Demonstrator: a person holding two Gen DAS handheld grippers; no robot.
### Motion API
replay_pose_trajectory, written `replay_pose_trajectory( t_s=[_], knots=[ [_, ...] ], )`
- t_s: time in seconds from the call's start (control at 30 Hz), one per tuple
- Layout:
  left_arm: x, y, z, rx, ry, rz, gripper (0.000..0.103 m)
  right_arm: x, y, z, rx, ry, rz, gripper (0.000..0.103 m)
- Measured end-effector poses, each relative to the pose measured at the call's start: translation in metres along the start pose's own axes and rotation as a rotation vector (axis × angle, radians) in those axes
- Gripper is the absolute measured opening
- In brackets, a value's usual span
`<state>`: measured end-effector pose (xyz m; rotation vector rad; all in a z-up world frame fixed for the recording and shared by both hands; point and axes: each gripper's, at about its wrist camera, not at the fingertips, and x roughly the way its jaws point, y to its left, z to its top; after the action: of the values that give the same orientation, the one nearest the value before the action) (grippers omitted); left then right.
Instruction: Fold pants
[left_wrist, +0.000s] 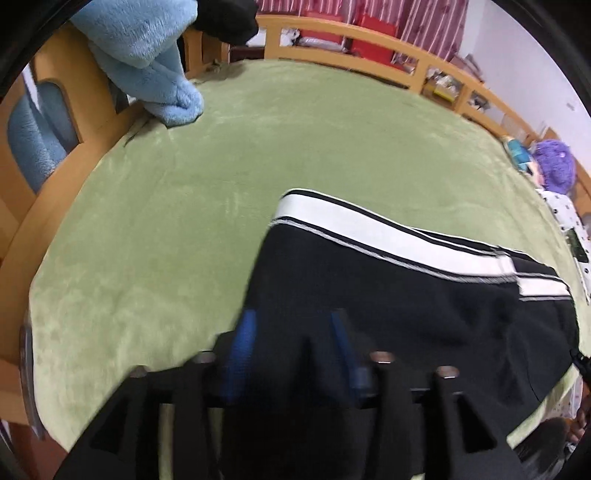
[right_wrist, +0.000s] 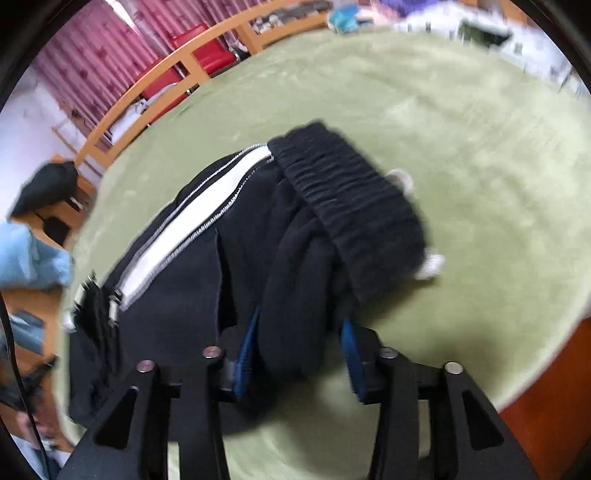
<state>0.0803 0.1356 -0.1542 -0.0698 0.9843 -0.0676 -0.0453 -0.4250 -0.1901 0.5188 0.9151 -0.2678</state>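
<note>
Black pants with a white side stripe lie folded on a green blanket. My left gripper hovers over their near left edge. Its blue pads stand apart, with black cloth showing between and below them. In the right wrist view the pants lie bunched, the ribbed waistband on top and white drawstring ends poking out. My right gripper has its jaws apart around a thick fold of the black cloth. The blur hides whether the pads press on it.
The blanket covers a bed with a wooden rail. A light blue fleece hangs over the far left corner, with a black garment above it. A purple plush toy and a white spotted cloth lie at the right.
</note>
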Motion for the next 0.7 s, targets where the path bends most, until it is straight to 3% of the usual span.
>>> replay_pose_trajectory(
  t_s=[0.07,0.17,0.23,0.33,0.43,0.53,0.7],
  knots=[
    [-0.009,-0.006,-0.019,0.022,-0.021,-0.011,0.056,-0.019,0.007,-0.004,-0.041,-0.071,-0.026,0.046],
    [0.002,-0.008,-0.042,0.028,0.041,-0.028,0.056,-0.026,0.025,-0.012,-0.083,-0.101,0.037,0.047],
    [0.017,-0.010,-0.062,0.017,0.119,-0.023,0.056,-0.017,0.034,-0.020,-0.103,-0.073,0.055,0.047],
    [0.009,-0.004,-0.075,0.036,0.095,-0.025,0.056,0.012,0.041,-0.033,-0.135,0.035,0.021,0.048],
    [-0.012,0.016,-0.073,-0.043,0.068,-0.078,0.056,0.022,0.044,-0.044,-0.138,0.095,0.003,0.048],
    [-0.025,0.043,-0.080,-0.151,0.007,-0.101,0.064,0.006,0.052,-0.048,-0.149,0.060,0.015,0.048],
    [-0.002,0.084,-0.098,-0.348,0.023,-0.226,0.064,-0.009,0.064,-0.054,-0.159,0.044,0.001,0.051]
  ],
)
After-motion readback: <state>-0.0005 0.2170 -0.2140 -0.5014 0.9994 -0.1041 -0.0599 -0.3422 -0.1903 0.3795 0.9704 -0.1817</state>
